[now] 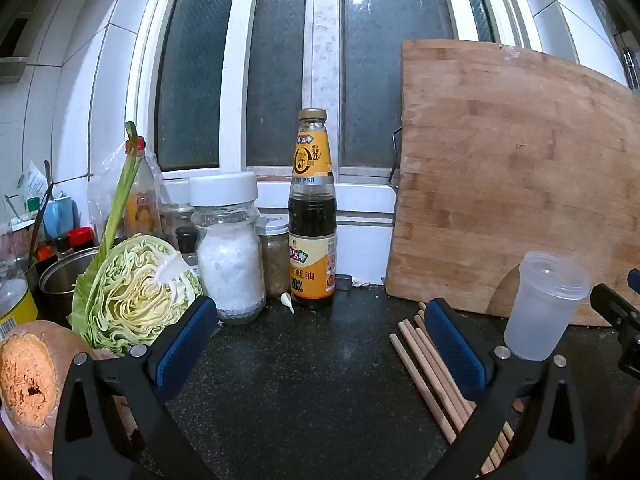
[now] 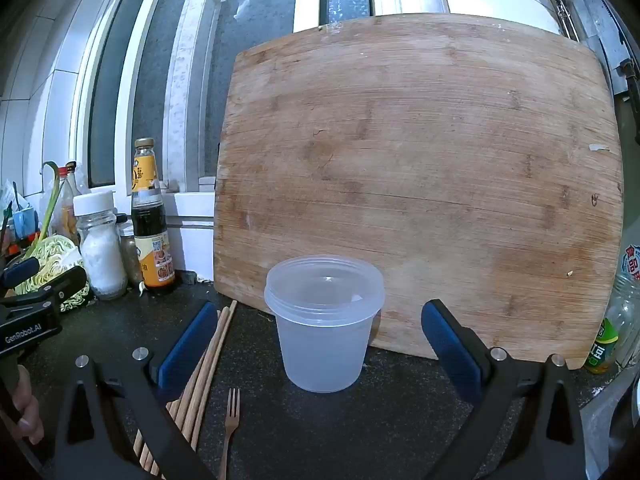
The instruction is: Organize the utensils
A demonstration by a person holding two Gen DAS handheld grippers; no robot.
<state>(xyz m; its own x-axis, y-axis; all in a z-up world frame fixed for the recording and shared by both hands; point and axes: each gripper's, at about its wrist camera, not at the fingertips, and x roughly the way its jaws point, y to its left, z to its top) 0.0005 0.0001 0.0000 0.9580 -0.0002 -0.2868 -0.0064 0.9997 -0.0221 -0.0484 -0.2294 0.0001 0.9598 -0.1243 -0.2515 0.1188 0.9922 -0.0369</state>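
1. The left gripper hovered with its jaws spread wide and nothing between them but bare dark bench. The chopsticks lay flat on the bench, passing under the right-hand jaw, so this gripper looked placed to take them with a small shift that way.

2. The right gripper also stood wide open and held nothing. The clear plastic cup stood upright on the bench, centred between and just ahead of its jaws, mouth up. I judged it the holder meant for the utensils, and the gripper was probably there to steady it.

3. In the right wrist view the chopsticks ran under the left-hand jaw, and a small wooden fork lay just inside that jaw, tines pointing towards the cup, near but apart from it. Nothing was yet in the cup.

4. The cutting board leaned against the window behind the cup, likely stored to dry.

5. Ahead of the left jaws stood a sauce bottle whose label read "28%" with Chinese characters. The other gripper's body, seen from the right wrist, bore "GenRobot.AI".
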